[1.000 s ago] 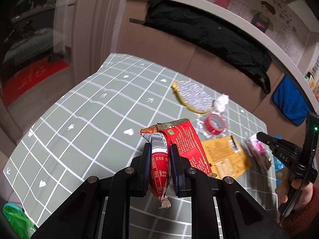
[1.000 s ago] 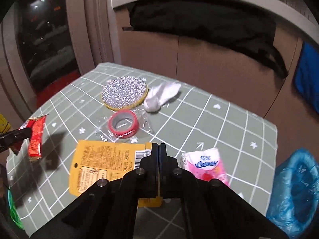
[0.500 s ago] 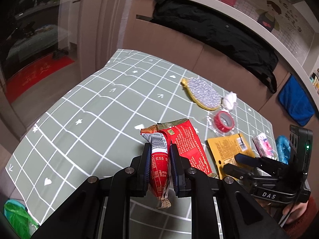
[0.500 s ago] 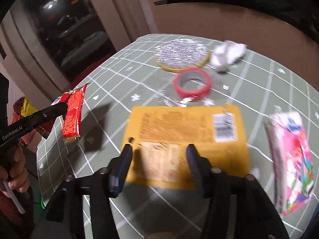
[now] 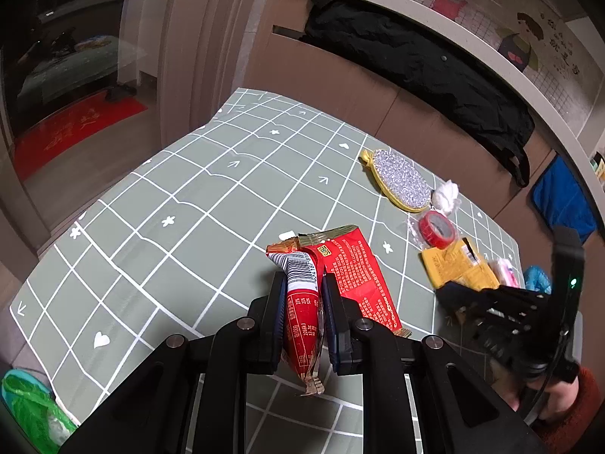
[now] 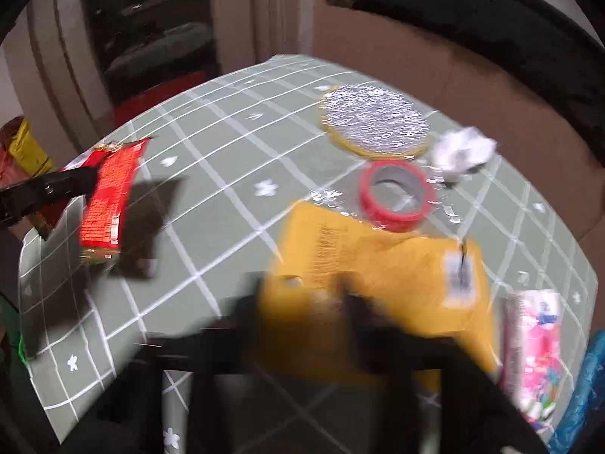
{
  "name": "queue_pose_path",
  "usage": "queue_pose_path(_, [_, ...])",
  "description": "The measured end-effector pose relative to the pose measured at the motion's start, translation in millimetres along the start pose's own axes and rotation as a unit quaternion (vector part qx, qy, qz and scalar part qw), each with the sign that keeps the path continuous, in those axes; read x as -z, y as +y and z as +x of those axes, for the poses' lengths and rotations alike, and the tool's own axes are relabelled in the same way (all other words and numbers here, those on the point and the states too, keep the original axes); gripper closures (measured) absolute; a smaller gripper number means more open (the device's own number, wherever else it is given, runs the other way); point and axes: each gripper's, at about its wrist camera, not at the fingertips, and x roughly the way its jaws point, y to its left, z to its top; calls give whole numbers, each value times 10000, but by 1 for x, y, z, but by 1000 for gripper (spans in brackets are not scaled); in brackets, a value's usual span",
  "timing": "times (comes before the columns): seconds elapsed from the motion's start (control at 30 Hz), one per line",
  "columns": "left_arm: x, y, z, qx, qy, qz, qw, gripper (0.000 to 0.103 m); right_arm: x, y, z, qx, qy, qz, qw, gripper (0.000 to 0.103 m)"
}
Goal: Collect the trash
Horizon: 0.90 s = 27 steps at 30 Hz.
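My left gripper (image 5: 302,283) is shut on a red snack wrapper (image 5: 300,302), held just above the green checked tablecloth (image 5: 189,208); the wrapper (image 6: 109,193) also shows at the left of the right wrist view. My right gripper (image 6: 306,302) is blurred by motion. Its jaws are closing, with the near edge of a yellow packet (image 6: 378,265) between them and the packet bent upward. In the left wrist view the right gripper (image 5: 450,291) sits at the yellow packet (image 5: 453,265), with a hand in a red sleeve behind it.
Beyond the packet lie a red tape roll (image 6: 395,195), a round silver glitter pad (image 6: 374,121) and a crumpled white tissue (image 6: 463,151). A pink tissue pack (image 6: 537,340) lies to the right, beside a blue bag (image 6: 582,397). A green bag (image 5: 26,405) hangs below the table's left corner.
My right gripper opened, dropped forward onto the yellow packet and closed on its near edge, which now bends up. My left gripper still holds the red wrapper, nearly still.
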Motion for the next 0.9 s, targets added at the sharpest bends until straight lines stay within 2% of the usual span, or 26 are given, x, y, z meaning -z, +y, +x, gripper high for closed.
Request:
queue_pose_path(0.13, [-1, -8, -3, 68, -59, 51, 9999, 84, 4, -19, -23, 246, -324, 164, 9990, 101])
queue_pose_path(0.4, [-10, -40, -10, 233, -207, 349, 9989, 84, 3, -57, -94, 228, -1172, 584, 9911, 103])
queue_pose_path(0.67, [-17, -77, -17, 346, -298, 723, 9963, 84, -1, -88, -142, -110, -1691, 1031, 9801, 103])
queue_pose_path(0.8, [-24, -106, -25, 453, -473, 1027, 9926, 84, 4, -98, -165, -21, -1947, 1101, 9747, 103])
queue_pose_path(0.9, [-27, -120, -33, 492, -655, 1182, 9896, 84, 8, -101, -167, -123, -1806, 1008, 9783, 102])
